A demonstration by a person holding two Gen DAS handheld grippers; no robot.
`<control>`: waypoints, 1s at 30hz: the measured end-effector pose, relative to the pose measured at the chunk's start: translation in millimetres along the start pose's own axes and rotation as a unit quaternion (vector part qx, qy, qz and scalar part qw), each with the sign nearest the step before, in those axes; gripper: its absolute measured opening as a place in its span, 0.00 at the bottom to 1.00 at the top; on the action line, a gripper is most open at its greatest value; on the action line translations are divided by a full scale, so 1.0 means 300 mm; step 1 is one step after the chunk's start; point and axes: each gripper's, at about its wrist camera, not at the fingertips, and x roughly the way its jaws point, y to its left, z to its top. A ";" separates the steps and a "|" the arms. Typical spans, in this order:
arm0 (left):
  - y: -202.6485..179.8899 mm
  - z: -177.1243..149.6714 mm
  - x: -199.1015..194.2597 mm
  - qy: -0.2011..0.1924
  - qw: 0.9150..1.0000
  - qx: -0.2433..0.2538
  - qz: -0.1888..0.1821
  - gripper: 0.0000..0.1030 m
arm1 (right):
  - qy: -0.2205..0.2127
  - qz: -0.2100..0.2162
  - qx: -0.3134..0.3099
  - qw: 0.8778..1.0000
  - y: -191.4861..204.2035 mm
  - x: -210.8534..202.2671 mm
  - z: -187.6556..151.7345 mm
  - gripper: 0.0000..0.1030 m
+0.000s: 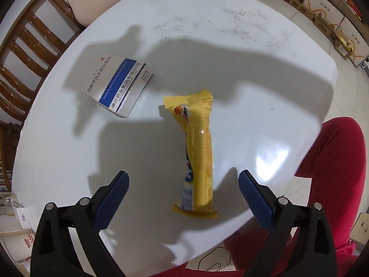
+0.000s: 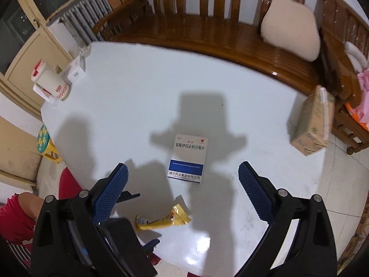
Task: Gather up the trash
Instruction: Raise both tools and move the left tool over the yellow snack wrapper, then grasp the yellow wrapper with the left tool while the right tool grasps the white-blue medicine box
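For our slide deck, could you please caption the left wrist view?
Open left gripper poised over a yellow snack wrapper on the white table, medicine box beyond.

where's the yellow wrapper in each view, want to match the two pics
Left wrist view: the yellow wrapper lies lengthwise in the lower centre, between the open fingers of the left gripper.
Right wrist view: it lies near the bottom, left of centre, below the right gripper, which is also open.
Shared landmark: the blue and white box just beyond the wrapper on the white table.

The yellow wrapper [image 2: 161, 221] lies partly hidden behind the left hand-held gripper [image 2: 138, 219].
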 end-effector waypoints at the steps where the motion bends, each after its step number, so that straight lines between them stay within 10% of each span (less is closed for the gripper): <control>1: 0.005 0.004 0.009 0.003 1.000 -0.002 0.002 0.93 | 0.007 0.001 0.000 1.000 0.000 0.021 0.008 0.91; 11: 0.097 -0.008 0.033 -0.005 0.996 -0.054 -0.076 0.91 | 0.016 0.005 0.007 1.000 -0.100 0.080 0.005 0.91; 30: 0.092 -0.090 -0.024 -0.052 0.995 -0.035 -0.077 0.66 | 0.080 -0.003 -0.042 0.996 -0.053 0.403 -0.033 0.91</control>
